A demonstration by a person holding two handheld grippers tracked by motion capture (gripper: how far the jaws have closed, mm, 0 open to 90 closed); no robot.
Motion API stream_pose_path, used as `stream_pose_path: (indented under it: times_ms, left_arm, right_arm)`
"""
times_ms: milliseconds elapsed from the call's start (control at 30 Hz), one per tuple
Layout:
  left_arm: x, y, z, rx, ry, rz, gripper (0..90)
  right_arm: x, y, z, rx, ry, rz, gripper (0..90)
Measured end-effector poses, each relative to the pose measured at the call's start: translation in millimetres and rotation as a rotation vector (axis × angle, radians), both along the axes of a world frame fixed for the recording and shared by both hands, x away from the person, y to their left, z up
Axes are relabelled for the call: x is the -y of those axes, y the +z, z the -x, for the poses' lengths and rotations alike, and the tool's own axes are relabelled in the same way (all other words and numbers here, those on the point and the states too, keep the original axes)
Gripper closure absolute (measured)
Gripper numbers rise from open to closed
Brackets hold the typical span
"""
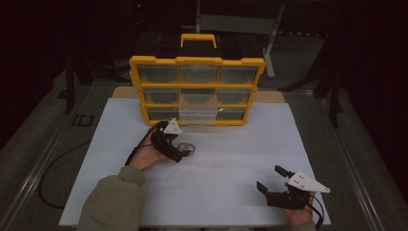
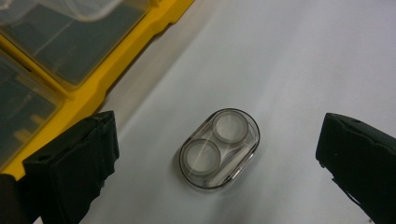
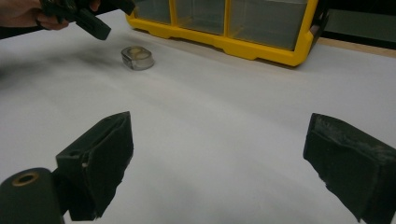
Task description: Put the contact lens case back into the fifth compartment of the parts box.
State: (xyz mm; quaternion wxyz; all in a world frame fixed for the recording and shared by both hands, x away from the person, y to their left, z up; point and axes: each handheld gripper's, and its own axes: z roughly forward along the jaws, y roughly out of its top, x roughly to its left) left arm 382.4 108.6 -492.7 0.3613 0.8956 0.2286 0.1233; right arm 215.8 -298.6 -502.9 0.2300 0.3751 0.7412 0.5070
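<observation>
Currently left gripper [image 1: 182, 153] is released, jaws spread wide and hovering over a small clear two-well case [image 2: 219, 148] lying flat on the white table sheet [image 1: 231, 159], not touching it. The case sits just in front of the yellow drawer organizer [image 1: 197, 89], near its lower edge, left of table centre. Right gripper [image 1: 272, 180] is also released, jaws wide apart with nothing between them, low over bare sheet near the front right corner, well apart from the case.
</observation>
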Motion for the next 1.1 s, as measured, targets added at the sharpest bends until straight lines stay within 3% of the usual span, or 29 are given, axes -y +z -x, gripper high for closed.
stream_pose_path:
  times_ms: [467,600,800,1067,1100]
  left_arm:
    - [4.3,-18.0,-11.7,-0.031,0.006,-0.013,3.8]
    - [8.3,-24.6,-13.4,-0.049,-0.013,-0.046,10.5]
    - [13.4,-33.0,-14.8,-0.065,-0.044,-0.047,18.8]
    - [18.0,-38.3,-12.0,-0.059,-0.064,-0.079,29.9]
    - [17.9,-37.5,-11.4,-0.061,-0.067,-0.085,34.5]
  right_arm:
    - [0.0,-0.1,-0.3,0.000,0.000,0.001,8.5]
    - [0.0,-0.2,-0.4,0.000,0.002,0.002,8.5]
    - [-0.1,-0.3,-0.5,0.000,0.003,0.004,8.5]
    - [0.1,-0.3,-0.7,-0.003,0.003,0.003,8.5]
    - [0.2,-0.4,-0.7,-0.004,0.003,0.003,8.5]
